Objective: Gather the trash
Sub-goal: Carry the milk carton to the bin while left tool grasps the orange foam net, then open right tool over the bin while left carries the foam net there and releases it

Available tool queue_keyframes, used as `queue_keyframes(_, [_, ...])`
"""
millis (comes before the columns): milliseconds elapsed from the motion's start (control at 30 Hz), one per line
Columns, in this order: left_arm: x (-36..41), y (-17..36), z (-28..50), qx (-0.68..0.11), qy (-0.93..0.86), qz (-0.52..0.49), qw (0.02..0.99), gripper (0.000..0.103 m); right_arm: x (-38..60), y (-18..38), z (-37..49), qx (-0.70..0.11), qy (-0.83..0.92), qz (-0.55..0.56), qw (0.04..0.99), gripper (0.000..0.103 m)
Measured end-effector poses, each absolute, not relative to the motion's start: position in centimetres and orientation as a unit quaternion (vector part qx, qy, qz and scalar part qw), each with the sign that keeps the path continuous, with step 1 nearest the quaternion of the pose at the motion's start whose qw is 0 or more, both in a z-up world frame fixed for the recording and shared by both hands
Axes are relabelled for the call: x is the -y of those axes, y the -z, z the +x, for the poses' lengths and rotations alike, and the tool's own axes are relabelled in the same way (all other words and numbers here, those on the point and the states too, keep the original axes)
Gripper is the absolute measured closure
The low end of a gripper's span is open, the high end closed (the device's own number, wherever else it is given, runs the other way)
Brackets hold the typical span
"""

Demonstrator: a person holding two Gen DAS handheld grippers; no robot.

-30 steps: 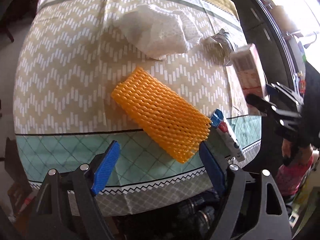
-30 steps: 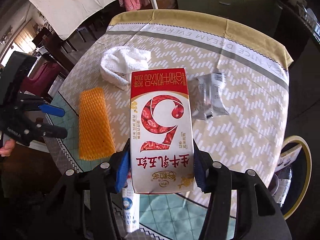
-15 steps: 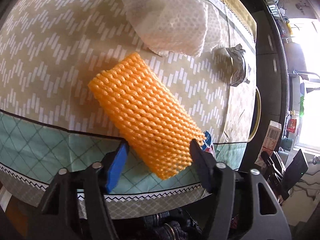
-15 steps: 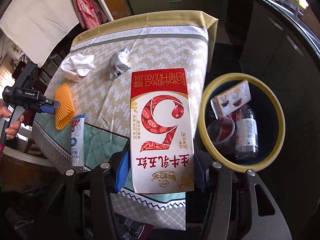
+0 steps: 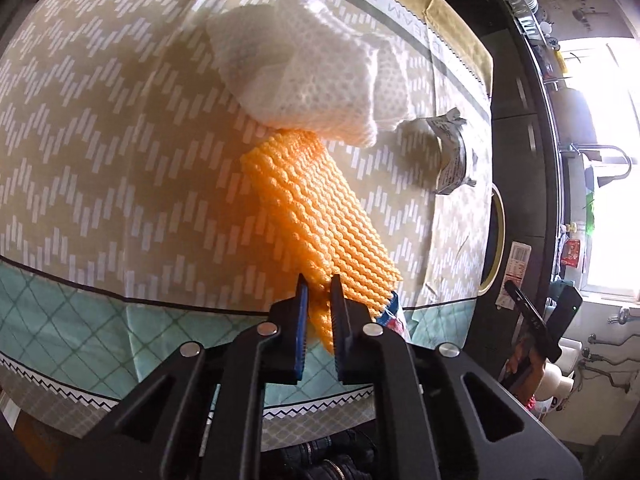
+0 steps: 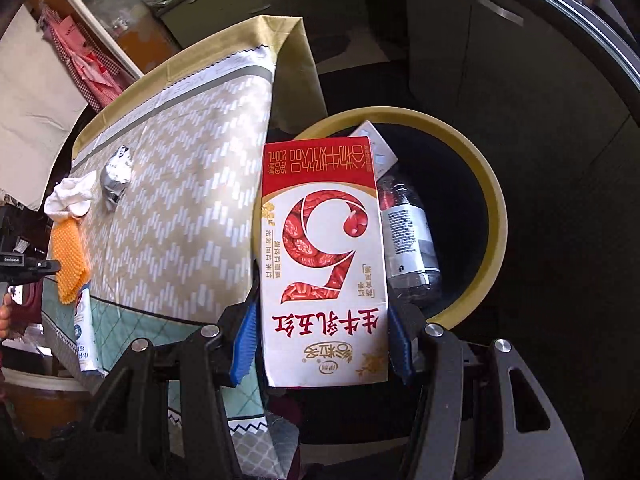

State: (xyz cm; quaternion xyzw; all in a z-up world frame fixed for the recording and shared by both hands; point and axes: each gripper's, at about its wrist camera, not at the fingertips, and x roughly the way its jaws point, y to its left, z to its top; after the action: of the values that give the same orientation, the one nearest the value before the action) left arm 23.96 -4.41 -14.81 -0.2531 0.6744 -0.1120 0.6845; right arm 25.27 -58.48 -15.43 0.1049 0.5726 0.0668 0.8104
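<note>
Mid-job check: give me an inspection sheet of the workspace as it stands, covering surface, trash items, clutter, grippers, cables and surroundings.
Surface: table under a patterned cloth.
Job's things: orange foam net, white paper towel, crumpled foil wrapper, tube at the table edge; milk carton above the yellow-rimmed bin, which holds a bottle and a pack.
Clutter: nothing seen.
Grippers: left gripper pinches the net's near end; its jaws have just closed. Right gripper holds the carton.
Cables: nothing seen.
Surroundings: dark cabinets, bright window.
</note>
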Motion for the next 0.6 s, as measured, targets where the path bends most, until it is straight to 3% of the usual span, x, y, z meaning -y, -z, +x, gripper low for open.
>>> queue_keyframes(600, [7.2,3.6,21.7,-0.609,0.189,-0.183,0.748,0.093,62.9,21.8,31.9,-0.598,0.002,0.139,0.789,0.049])
